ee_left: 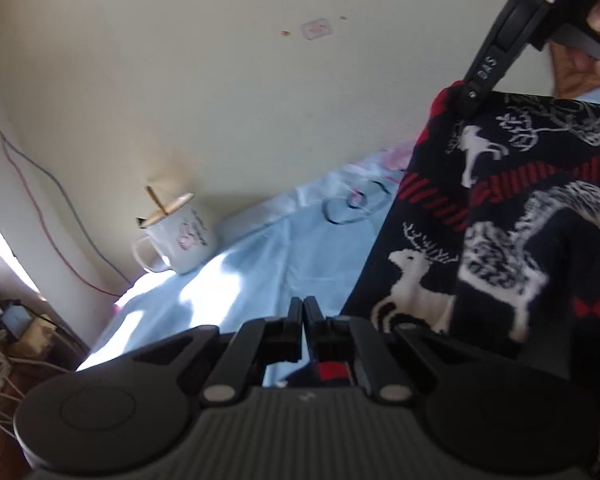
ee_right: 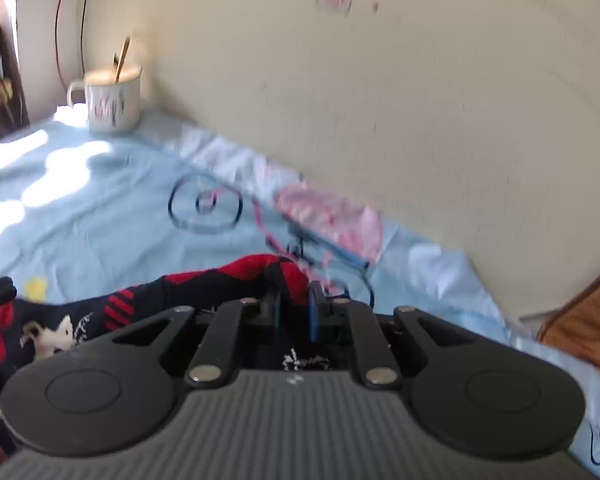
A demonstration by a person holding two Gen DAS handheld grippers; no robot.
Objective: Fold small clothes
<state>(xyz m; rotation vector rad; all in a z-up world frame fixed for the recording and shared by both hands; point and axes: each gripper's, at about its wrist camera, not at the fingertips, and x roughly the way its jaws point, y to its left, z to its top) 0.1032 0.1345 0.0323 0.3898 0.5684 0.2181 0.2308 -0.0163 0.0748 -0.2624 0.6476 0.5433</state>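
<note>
Both claws pinch the reindeer sock aloft

The left gripper (ee_left: pixel 303 312) and right gripper (ee_right: pixel 296 304) are each clamped on the sock (ee_left: pixel 500 216), hanging at 3 o'clock above the blue sheet (ee_left: pixel 228 276). Thin bites could slip, dropping an end and skewing the fold.

Blue bedsheet (ee_right: pixel 100 216), white mug (ee_right: pixel 114 100) on it

One patterned garment (ee_left: pixel 500 216), one mug (ee_left: pixel 178 236), one blue sheet (ee_right: pixel 100 208), two grippers (ee_left: pixel 303 312) (ee_right: pixel 296 304)

mug (ee_right: pixel 110 100) on bedsheet (ee_right: pixel 100 208) against wall (ee_right: pixel 380 100), garment (ee_left: pixel 500 220) right of it
</note>
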